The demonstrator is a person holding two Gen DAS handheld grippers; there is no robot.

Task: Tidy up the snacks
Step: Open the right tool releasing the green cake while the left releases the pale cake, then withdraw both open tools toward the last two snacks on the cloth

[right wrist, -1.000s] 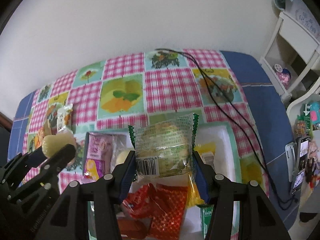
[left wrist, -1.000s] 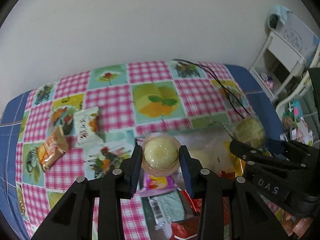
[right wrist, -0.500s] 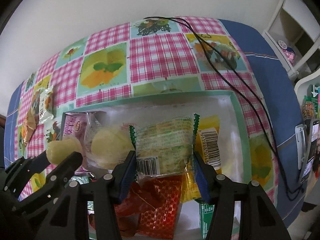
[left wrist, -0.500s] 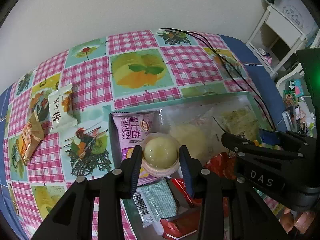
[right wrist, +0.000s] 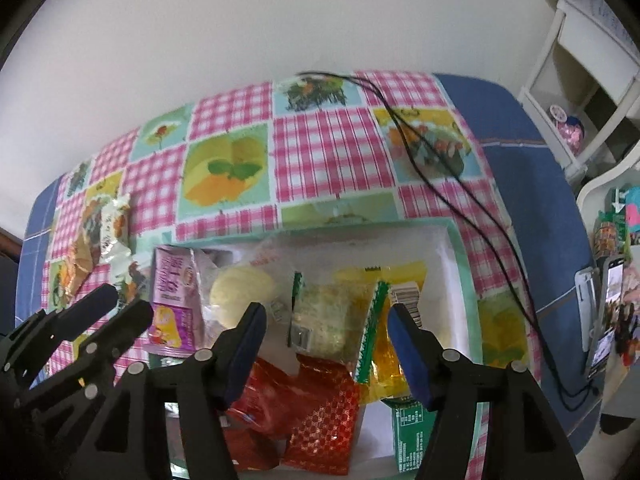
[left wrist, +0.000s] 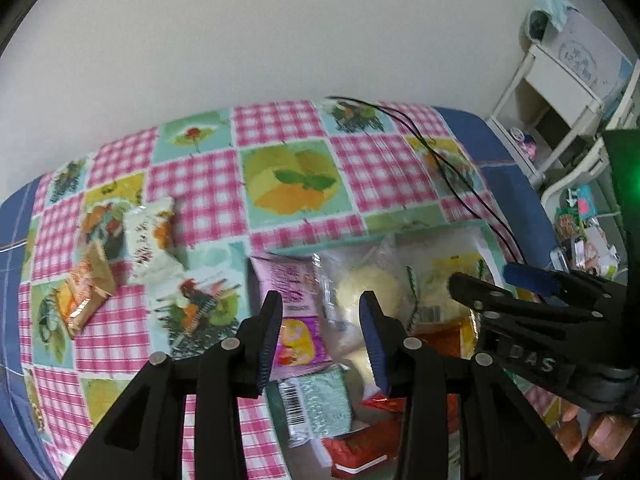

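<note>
Both claws released, holding nothing: left claw (left wrist: 320,332) over tray (right wrist: 454,248) w/ pink pack (left wrist: 294,292) under it, right claw (right wrist: 324,344) above green-edged cake pack (right wrist: 332,320). "DAS" readable on right claw body; pack text too blurry.

Assorted wrapped snacks (right wrist: 320,320) lie heaped in the white tray (right wrist: 444,248); two packets (left wrist: 116,264) rest on the tablecloth beside it.

We note a pink-checked cloth (right wrist: 320,152) with fruit panels at frame centre, a purple packet (right wrist: 174,300), red foil wrappers (right wrist: 320,412) below.
</note>
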